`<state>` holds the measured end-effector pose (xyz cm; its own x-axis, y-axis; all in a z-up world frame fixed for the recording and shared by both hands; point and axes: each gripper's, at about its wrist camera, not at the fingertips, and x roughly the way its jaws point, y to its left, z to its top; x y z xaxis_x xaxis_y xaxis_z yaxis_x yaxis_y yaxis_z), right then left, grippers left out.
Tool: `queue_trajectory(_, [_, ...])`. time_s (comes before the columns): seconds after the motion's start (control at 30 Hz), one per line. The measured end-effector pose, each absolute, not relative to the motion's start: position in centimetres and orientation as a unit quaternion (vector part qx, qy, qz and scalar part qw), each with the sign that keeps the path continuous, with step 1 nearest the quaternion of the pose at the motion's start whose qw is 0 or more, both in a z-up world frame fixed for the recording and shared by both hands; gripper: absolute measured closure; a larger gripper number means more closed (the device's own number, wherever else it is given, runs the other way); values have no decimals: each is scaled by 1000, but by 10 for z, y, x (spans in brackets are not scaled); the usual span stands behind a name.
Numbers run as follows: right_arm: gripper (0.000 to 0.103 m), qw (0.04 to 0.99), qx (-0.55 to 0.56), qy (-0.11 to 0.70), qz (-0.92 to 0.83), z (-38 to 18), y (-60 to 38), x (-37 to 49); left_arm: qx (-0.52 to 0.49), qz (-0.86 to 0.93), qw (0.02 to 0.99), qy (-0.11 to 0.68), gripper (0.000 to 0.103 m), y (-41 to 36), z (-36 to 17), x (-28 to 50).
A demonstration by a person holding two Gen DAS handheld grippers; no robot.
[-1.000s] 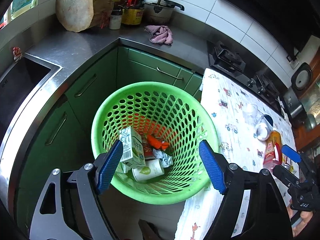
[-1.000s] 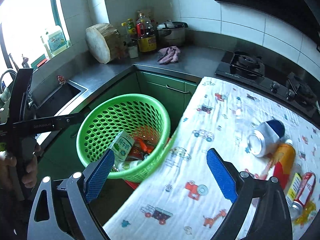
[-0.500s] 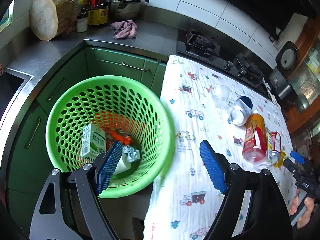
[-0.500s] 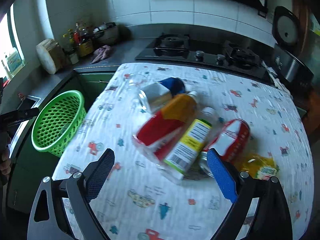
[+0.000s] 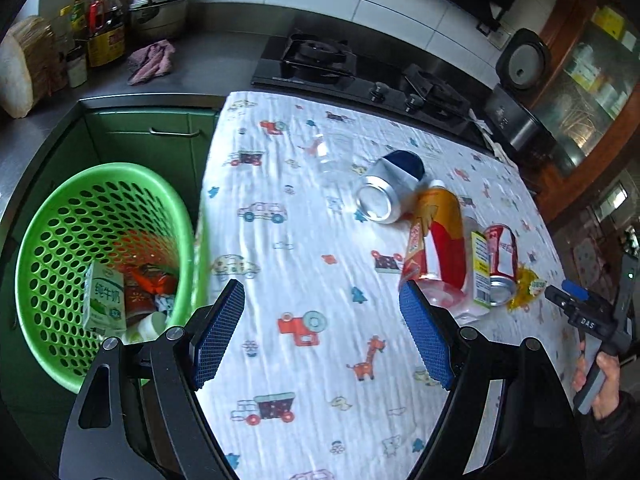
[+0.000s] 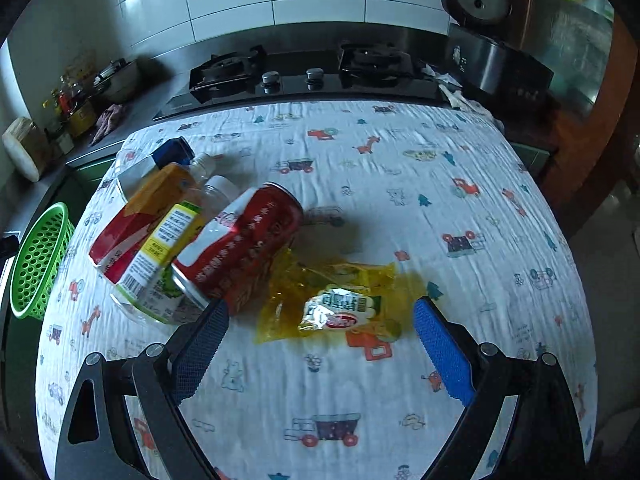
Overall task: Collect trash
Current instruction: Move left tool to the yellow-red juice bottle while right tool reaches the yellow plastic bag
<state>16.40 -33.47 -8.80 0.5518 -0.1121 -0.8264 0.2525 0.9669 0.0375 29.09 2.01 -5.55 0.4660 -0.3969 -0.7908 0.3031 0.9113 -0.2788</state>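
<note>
Right gripper (image 6: 320,344), fingers spread and empty, hangs just near of the yellow wrapper (image 6: 336,304) on the table (image 6: 460,184), likely lined up to pinch it; left gripper (image 5: 322,336) likewise spread, green basket (image 5: 52,216) at far left

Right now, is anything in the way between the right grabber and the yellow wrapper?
Nothing visible is. The right gripper is open, and the yellow wrapper lies flat on the cloth just ahead of its fingers. The red can lies against the wrapper's left edge, close to the left finger, so it might get bumped.
</note>
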Motion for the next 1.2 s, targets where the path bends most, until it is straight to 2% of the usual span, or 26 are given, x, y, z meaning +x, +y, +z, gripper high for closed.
queue_trajectory(0.6, [13,862,88,497,-53,-128,-360,189,22,-295,799,523,25,-138,-90,337])
queue_trajectory(0.7, [13,861,87,498,-46,-132,-360,192,31,-297,795,527,27,-150,-95,341])
queue_trajectory(1.03, [13,861,79,502,-27,-139,-355,199,32,-293,786,543,42,-160,-107,359])
queue_trajectory(1.2, [13,861,74,502,-21,-142,-352,200,26,-294,781,550,41,-163,-112,362])
